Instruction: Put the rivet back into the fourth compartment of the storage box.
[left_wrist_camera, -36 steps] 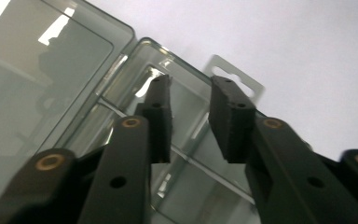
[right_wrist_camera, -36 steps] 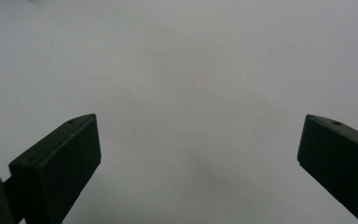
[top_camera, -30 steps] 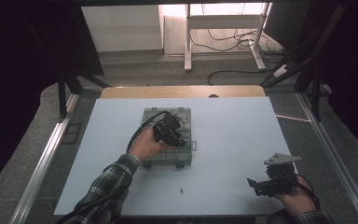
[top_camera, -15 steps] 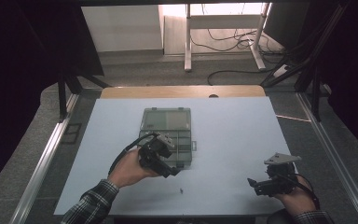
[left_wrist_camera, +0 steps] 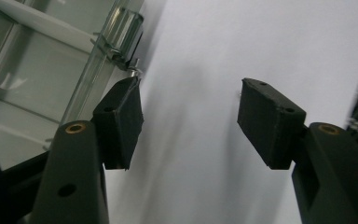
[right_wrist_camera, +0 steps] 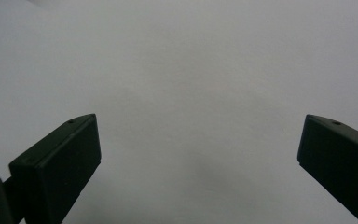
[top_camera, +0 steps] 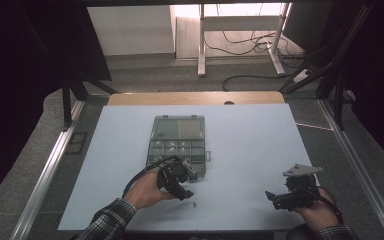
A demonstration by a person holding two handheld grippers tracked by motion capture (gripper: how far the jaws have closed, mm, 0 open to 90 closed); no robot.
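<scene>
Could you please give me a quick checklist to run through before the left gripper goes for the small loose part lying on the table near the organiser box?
1. Left gripper jaws open: ok, wide apart with nothing between them in the left gripper view.
2. Small loose part free on the table: ok, apart from the organiser box in the high view.
3. Part lined up between the jaws: cannot tell.
4. Clear of the box latch: not ok, one jaw sits close beside it.
5. Right gripper out of the way: ok, open at the table's near right.
6. Box lid shut: cannot tell.
</scene>
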